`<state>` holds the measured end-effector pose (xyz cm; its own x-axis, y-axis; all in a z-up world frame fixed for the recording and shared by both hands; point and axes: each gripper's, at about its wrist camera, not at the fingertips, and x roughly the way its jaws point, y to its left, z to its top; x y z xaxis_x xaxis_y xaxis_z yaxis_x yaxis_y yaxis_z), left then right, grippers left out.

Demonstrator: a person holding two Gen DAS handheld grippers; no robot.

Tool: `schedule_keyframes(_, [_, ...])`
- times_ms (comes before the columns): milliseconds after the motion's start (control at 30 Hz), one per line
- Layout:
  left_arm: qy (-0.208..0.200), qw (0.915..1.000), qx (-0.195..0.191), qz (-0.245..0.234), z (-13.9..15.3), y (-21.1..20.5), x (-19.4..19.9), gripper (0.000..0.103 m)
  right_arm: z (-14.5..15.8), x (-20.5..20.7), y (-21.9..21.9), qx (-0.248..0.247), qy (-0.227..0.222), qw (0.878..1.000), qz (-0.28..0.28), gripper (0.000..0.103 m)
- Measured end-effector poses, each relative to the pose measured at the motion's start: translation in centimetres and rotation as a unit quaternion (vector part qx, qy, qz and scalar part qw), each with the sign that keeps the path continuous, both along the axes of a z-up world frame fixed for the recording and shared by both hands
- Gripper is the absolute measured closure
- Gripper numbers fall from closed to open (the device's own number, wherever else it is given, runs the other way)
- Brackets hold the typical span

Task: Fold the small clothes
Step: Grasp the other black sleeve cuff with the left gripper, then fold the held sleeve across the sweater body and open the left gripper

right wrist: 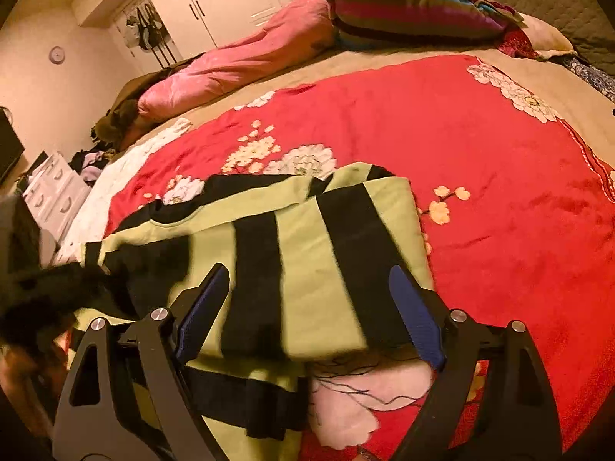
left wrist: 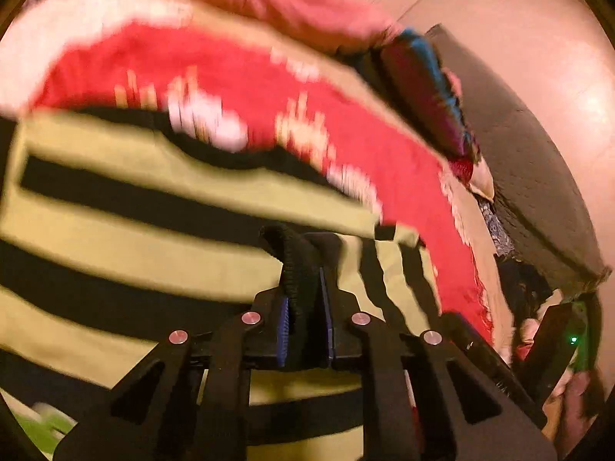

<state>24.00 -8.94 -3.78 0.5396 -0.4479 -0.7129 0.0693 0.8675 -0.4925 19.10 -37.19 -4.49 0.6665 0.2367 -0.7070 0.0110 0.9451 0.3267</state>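
Left gripper [left wrist: 303, 288] clamped tight, pads [left wrist: 283, 324] nearly meeting on a black ribbed cuff [left wrist: 294, 265]. Right gripper [right wrist: 307, 296] spread wide, blue pads [right wrist: 413, 315] well apart, gripping nothing.

A bed [right wrist: 346, 61] is carrying a red floral bedspread [right wrist: 480, 176] that is covering most of its surface. A green-and-black striped garment [right wrist: 307, 269] is lying on the spread toward 7 o'clock. A pink duvet [right wrist: 246, 61] is resting along the 11 o'clock edge, and a folded striped blanket [right wrist: 407, 11] is sitting at 1 o'clock.
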Motion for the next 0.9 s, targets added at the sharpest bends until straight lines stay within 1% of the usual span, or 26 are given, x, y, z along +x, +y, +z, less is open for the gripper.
schedule_keyframes(100, [-0.041,0.9986,0.031,0.015,2.7,2.5,0.1,0.090,0.5,-0.2,1.0,0.004,-0.009,1.000,0.015,0.024])
schedule_keyframes(133, [-0.048,0.9978,0.041,0.021,3.2,3.3,0.0,0.090,0.6,-0.3,1.6,0.002,-0.011,1.000,0.023,0.024])
schedule_keyframes(167, [-0.055,0.9961,0.062,0.032,3.6,4.4,0.1,0.090,0.7,-0.4,2.0,0.000,-0.013,0.999,0.029,0.024])
schedule_keyframes(200, [-0.056,0.9948,0.073,0.043,3.8,5.3,0.3,0.090,0.7,-0.5,2.8,-0.001,-0.014,0.999,0.040,0.024])
schedule_keyframes(333, [-0.049,0.9919,0.080,0.086,3.2,9.0,0.2,0.090,0.4,-0.7,5.2,-0.006,-0.009,0.997,0.079,0.024])
schedule_keyframes(433, [-0.044,0.9871,0.103,0.114,2.5,11.0,0.0,0.094,0.0,-0.8,6.6,-0.016,-0.003,0.995,0.098,0.024])
schedule_keyframes(467, [-0.040,0.9864,0.106,0.119,2.2,11.6,-0.1,0.094,-0.1,-0.8,6.9,-0.019,-0.002,0.995,0.103,0.024])
schedule_keyframes(567, [-0.011,0.9864,0.106,0.125,0.3,12.9,0.2,0.094,-0.3,-0.9,7.3,-0.029,-0.001,0.994,0.106,0.024])
schedule_keyframes(633, [-0.005,0.9868,0.097,0.129,-0.3,13.6,-0.5,0.093,-0.4,-0.9,7.3,-0.029,0.000,0.994,0.103,0.024])
schedule_keyframes(700, [-0.003,0.9881,0.087,0.127,-0.6,14.0,-0.8,0.077,-0.4,-0.9,7.1,-0.030,0.000,0.995,0.098,0.024])
schedule_keyframes(733, [0.000,0.9883,0.083,0.128,-0.8,14.3,-1.0,0.057,-0.4,-0.9,7.1,-0.031,0.001,0.995,0.095,0.024])
schedule_keyframes(767, [0.004,0.9893,0.071,0.128,-1.1,14.5,-1.0,0.050,-0.5,-0.8,7.0,-0.030,0.002,0.995,0.093,0.024])
schedule_keyframes(833, [0.011,0.9916,0.038,0.123,-1.8,14.8,-1.1,0.050,-0.6,-0.8,6.8,-0.030,0.003,0.996,0.090,0.024])
schedule_keyframes(900, [0.019,0.9911,0.005,0.132,-2.4,15.0,-0.9,0.043,-0.7,-0.8,6.9,-0.032,0.005,0.995,0.090,0.024])
